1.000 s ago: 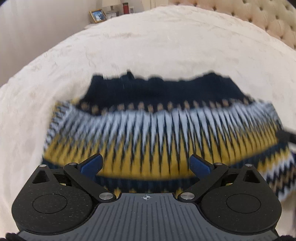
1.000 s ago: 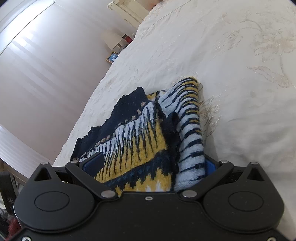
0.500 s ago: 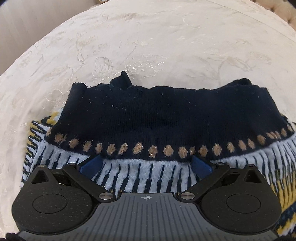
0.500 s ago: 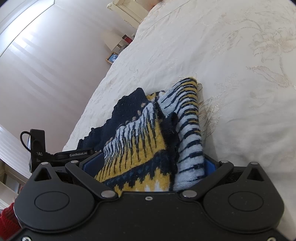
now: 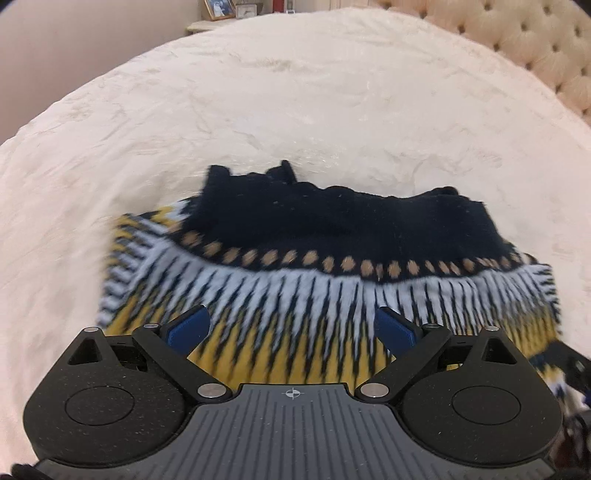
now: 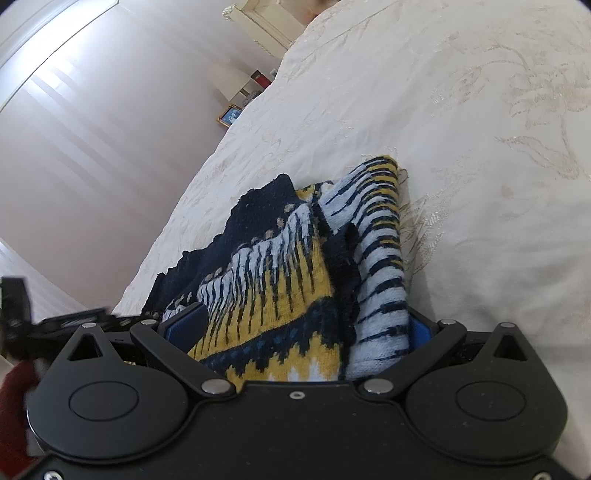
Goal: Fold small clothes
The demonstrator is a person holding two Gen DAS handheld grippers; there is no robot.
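**K:** Ahead of the left claw (image 5: pixel 291 325) we see the sweater (image 5: pixel 332 266) lying on the cream bedspread (image 5: pixel 295 110), navy band on its far side, then tan dots, white-and-navy spikes, and yellow nearest the claw.

**M:** Left claw state?

**K:** Spread wide. Its jaws have just been closing a little, but both blue pads (image 5: pixel 188 326) hang over the yellow knit with a broad gap between them. We see nothing pinched. The picture is smeared at the sweater's left edge.

**M:** And the right claw (image 6: pixel 295 328)?

**K:** Its jaws also stand wide, and folded sweater fills the whole gap. The striped sleeve (image 6: pixel 380 266) bunches against the right-hand pad, and the yellow-and-navy body runs up to the left-hand pad. We can't tell from that view whether the pads actually press the knit or only flank it.

**M:** Where is the sweater relative to the right claw?

**K:** It starts between the pads and stretches away ahead, lying on the bed. The navy band sits ahead and to the left, the striped sleeve ahead and to the right.

**M:** Anything else in view?

**K:** A tufted headboard (image 5: pixel 546 48) far ahead-right of the left claw, and a framed photo (image 5: pixel 218 8) far ahead of it. From the right wrist we see the left device as a dark blur (image 6: pixel 55 321) at lower left.
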